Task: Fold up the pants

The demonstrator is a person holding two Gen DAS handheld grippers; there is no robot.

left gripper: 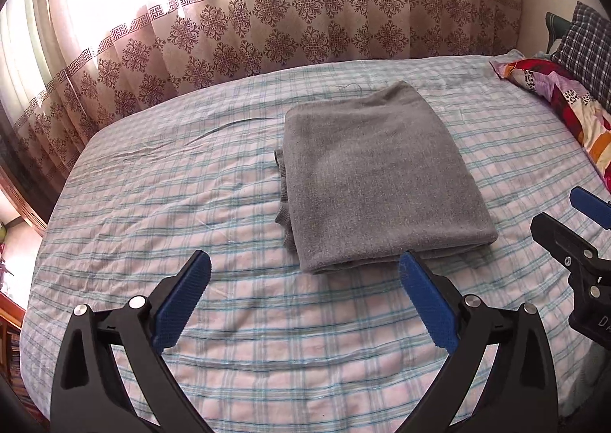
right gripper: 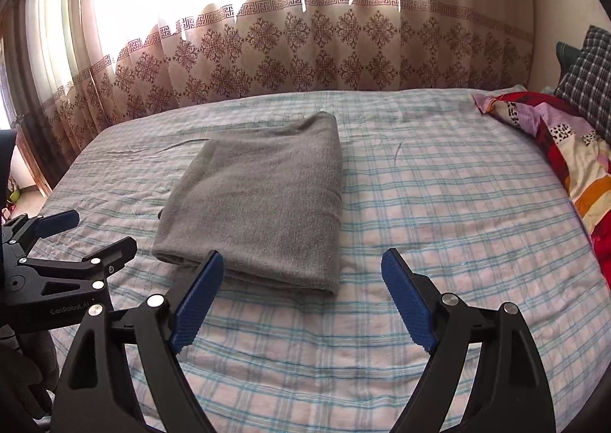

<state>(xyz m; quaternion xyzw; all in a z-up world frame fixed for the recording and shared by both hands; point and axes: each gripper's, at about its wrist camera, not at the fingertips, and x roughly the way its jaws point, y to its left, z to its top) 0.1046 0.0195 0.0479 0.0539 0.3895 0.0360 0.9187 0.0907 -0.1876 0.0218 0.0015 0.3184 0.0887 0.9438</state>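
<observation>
Grey pants (left gripper: 376, 181) lying folded in a neat rectangle mid-bed on the plaid sheet (left gripper: 191, 204), left gripper (left gripper: 305, 303) and right gripper (right gripper: 301, 299) hovering just short of it, fingers spread wide, gripping nothing, patterned curtain (left gripper: 267, 28) hanging behind

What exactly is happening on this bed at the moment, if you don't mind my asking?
A person is folding pants with a handheld gripper in each hand. The gray pants already lie folded into a compact rectangle on the plaid bedsheet. The left gripper and the right gripper both hover open just short of the bundle's near edge, gripping nothing. A patchwork quilt and a checked pillow sit at the right end of the bed, with a patterned curtain behind.
</observation>
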